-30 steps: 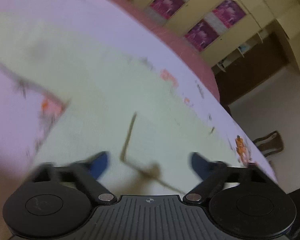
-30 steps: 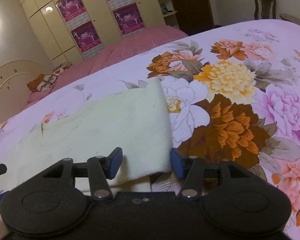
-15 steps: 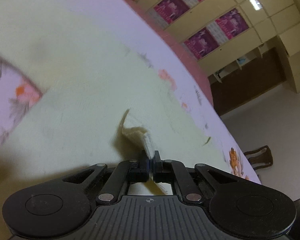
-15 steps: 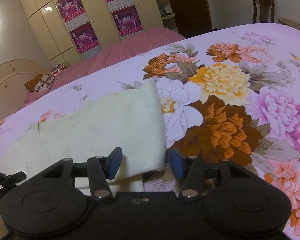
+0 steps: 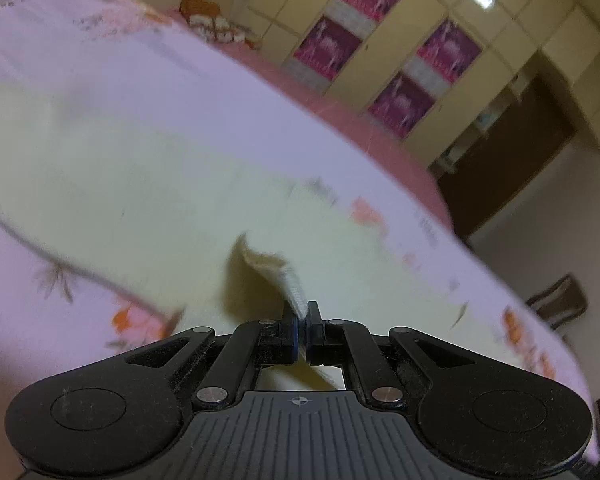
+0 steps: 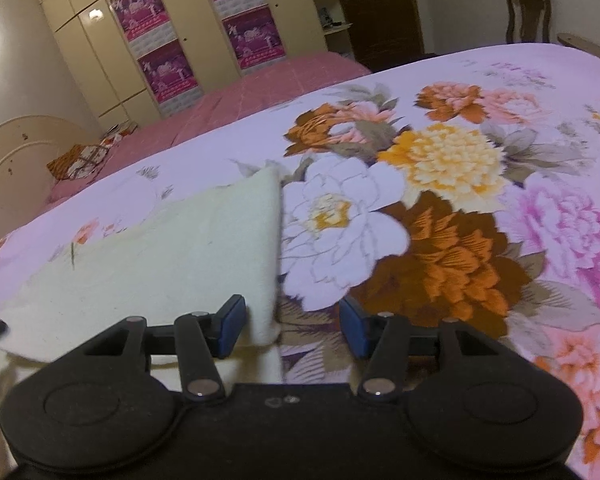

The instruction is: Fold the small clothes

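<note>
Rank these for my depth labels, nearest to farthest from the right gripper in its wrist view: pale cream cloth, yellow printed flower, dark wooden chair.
1. Pale cream cloth: its corner lies between the right gripper jaws.
2. Yellow printed flower: mid-bed, ahead and right.
3. Dark wooden chair: beyond the bed, upper right.

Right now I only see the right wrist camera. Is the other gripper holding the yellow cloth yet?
Observer: Yes. The left gripper is shut on a fold of the cloth, pinched up off the bed.
Operator: Is the rest of it up too?
Observer: No, the cloth beyond the pinch lies flat on the flowered bedspread.
Operator: Is my gripper grabbing it?
Observer: Not yet. The right gripper stands open, with the cloth's near corner between its fingers, unpressed.
</note>
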The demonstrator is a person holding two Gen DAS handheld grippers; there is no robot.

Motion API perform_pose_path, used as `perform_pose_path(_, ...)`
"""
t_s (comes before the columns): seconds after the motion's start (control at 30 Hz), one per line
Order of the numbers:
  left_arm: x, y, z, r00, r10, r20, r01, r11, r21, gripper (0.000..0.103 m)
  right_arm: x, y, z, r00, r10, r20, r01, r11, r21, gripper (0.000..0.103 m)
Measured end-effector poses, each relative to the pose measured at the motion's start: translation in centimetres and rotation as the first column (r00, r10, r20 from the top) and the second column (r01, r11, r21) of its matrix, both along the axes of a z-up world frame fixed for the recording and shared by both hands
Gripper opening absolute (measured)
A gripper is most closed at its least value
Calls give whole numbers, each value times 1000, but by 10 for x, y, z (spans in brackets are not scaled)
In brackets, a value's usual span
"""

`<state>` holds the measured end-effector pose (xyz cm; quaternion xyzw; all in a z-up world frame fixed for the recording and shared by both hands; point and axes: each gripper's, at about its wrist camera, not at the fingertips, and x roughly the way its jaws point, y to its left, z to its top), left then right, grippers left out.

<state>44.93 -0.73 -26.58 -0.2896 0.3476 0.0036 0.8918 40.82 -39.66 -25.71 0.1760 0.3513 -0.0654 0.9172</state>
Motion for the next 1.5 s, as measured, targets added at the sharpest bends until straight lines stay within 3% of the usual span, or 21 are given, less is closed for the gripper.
perform_pose_path(0.13, 7, -2, -4, 1000, -7, -11, 7, 1000, 28, 3, 9, 11, -4, 999, 36, -22, -36, 999, -24, 49)
perform_pose_path(0.3, -6, 9, 11, 999, 48, 10, -48, 996, 73, 4, 11, 13, -5, 998, 37, -57, -41, 997, -71, 26)
perform_pose_path(0.43, -26, 16, 32, 995, 65, 78, -72, 993, 93, 4, 6, 11, 1, 998, 4, -66, -12, 992, -128, 28)
perform_pose_path(0.57, -23, -1, 47, 991, -10, 135, -7, 991, 131, 4, 12, 12, 16, 1000, 22, -5, -23, 990, -138, 33)
perform_pose_path(0.67, -4, -13, 35, 997, -53, 64, 47, 994, 96, 4, 27, 17, 23, 999, 46, 28, -42, 992, -122, 33)
perform_pose_path(0.77, 11, -21, 13, 998, -62, -22, 64, 990, 124, 4, 44, 30, 23, 995, 97, 36, -91, 986, -143, 33)
perform_pose_path(0.93, 12, -6, 6, 997, -49, -54, 53, 997, 61, 4, 55, 43, -4, 985, 146, -88, -163, 954, -251, 34)
perform_pose_path(1.03, 8, 2, 11, 995, -35, -88, 41, 996, 78, 4, 46, 41, 5, 990, 130, -59, -140, 970, -200, 36)
perform_pose_path(1.2, -9, 26, 15, 993, -2, -114, 11, 997, 75, 4, 37, 70, 19, 976, 218, -16, -218, 964, -150, 40)
perform_pose_path(1.27, -18, 41, 17, 992, 30, -126, -17, 995, 102, 17, 34, 88, 19, 965, 262, -13, -261, 955, -139, 40)
perform_pose_path(1.3, -24, 50, 18, 988, 62, -141, -45, 991, 122, 68, 34, 97, 18, 959, 282, -14, -281, 950, -136, 40)
perform_pose_path(1.33, -30, 58, 19, 984, 103, -148, -81, 986, 146, 100, 33, 105, 17, 954, 299, -16, -299, 945, -130, 40)
perform_pose_path(1.43, -54, 86, 25, 979, 203, -34, -194, 964, 180, 103, 33, 131, 15, 936, 350, -18, -350, 930, -114, 40)
perform_pose_path(1.5, -60, 110, 21, 970, 236, -59, -225, 962, 156, 103, 31, 148, 16, 925, 381, -12, -380, 918, -112, 40)
